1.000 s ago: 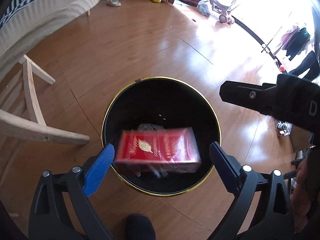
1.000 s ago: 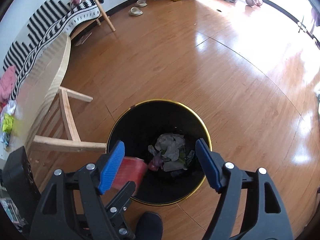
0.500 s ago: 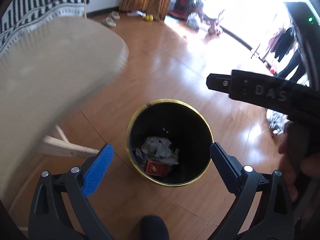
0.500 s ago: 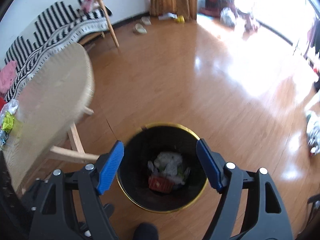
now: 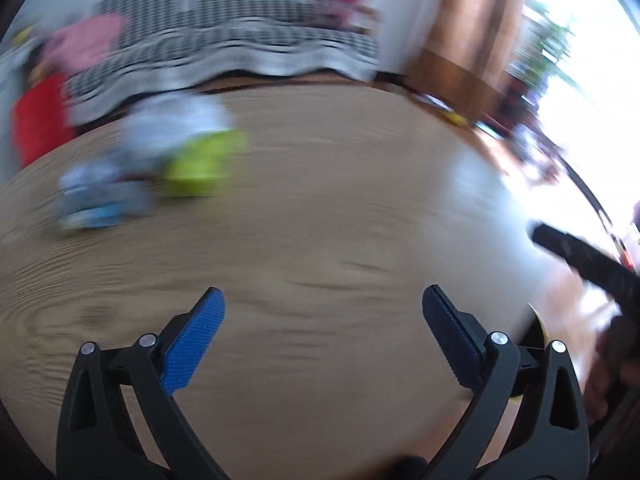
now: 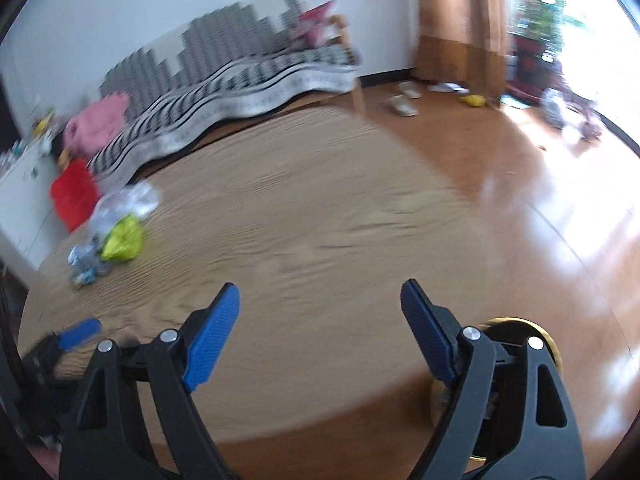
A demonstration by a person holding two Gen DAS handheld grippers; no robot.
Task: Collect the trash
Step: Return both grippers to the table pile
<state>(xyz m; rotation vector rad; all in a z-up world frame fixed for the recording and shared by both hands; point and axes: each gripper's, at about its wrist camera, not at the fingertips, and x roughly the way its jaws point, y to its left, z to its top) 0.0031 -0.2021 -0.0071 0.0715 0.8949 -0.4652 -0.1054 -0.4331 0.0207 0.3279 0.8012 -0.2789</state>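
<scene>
Both of your grippers are empty above the round wooden table [image 6: 320,220]. Your left gripper [image 5: 322,320] has its jaws spread wide with only bare tabletop between the blue pads. Your right gripper [image 6: 320,312] is spread too, its jaws opening at this moment, and nothing sits between them.

The trash left to collect lies at the far left of the table. In the right wrist view it sits at middle left of the frame: a crinkled clear plastic bag [image 6: 124,204], a lime-green wrapper [image 6: 122,240] just below it and touching it, and a small bluish packet [image 6: 86,266] beside that, at lower left of the heap. In the left wrist view the same heap is smeared by blur at upper left, so use the right view to aim.

The bin's gold rim [image 6: 516,326] shows at lower right, behind your right gripper's finger.

These pieces look light, soft and crushable. The film is probably slick and will likely slide or flutter if you nudge it. Go for a bunched fold, not a flat face, pressing down a little before you squeeze. The green wrapper looks the bulkiest and easiest to pinch across its middle. The pieces overlap, so lifting one may drag its neighbour; take the top one first.
</scene>
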